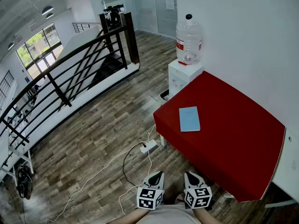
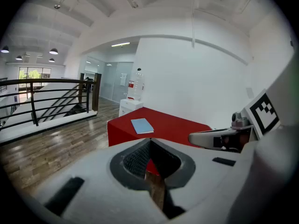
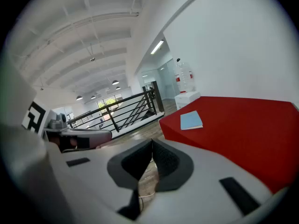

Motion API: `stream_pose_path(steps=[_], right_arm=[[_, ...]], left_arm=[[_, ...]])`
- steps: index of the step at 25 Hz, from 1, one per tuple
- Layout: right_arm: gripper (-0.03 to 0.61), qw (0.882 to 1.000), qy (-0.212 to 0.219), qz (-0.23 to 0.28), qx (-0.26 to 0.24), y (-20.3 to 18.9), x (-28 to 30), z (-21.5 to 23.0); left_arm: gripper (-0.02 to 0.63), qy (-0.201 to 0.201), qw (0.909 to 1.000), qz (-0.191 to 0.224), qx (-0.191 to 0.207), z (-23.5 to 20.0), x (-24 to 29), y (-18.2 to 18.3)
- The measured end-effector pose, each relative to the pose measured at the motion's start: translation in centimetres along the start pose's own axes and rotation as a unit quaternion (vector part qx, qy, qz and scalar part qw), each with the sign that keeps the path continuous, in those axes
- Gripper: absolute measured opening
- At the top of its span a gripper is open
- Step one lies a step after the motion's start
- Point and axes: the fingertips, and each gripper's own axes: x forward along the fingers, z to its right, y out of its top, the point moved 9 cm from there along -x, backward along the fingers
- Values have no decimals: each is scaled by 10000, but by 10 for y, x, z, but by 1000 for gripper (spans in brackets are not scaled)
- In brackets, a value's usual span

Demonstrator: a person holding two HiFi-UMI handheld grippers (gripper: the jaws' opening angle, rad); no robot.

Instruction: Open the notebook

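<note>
A light blue notebook (image 1: 189, 118) lies closed near the left edge of a red table (image 1: 233, 139). The same notebook (image 2: 142, 125) shows far off in the left gripper view, and the notebook (image 3: 191, 120) shows again in the right gripper view. My left gripper (image 1: 159, 174) and right gripper (image 1: 188, 175) hang side by side at the bottom of the head view, over the wooden floor, well short of the table. Both are shut with their jaws touching at the tips and nothing between them: left gripper (image 2: 148, 141), right gripper (image 3: 152, 141).
A white water dispenser (image 1: 183, 76) with a large bottle (image 1: 188, 40) stands against the wall behind the table. A power strip (image 1: 149, 147) and its white cable (image 1: 107, 167) lie on the floor before the table. A black railing (image 1: 70, 73) guards a stairwell at left.
</note>
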Motion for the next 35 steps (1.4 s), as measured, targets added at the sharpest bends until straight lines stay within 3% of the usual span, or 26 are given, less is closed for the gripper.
stream_pose_path(steps=[8, 13, 20, 29, 35], right_arm=[[6, 9996, -238, 169, -11, 5, 11, -14], [6, 9994, -295, 122, 89, 7, 25, 0], [6, 9997, -198, 73, 119, 39, 75, 52], [6, 9997, 146, 91, -176, 121, 149, 147], [6, 9993, 329, -1, -191, 145, 173, 182]], left_arm=[[5, -127, 9999, 48, -4, -27, -1, 5], [5, -195, 9998, -35, -18, -30, 20, 7], [5, -54, 9999, -61, -81, -39, 86, 31], [5, 205, 9996, 104, -185, -35, 210, 94], [5, 321, 9991, 155, -248, -25, 251, 120]])
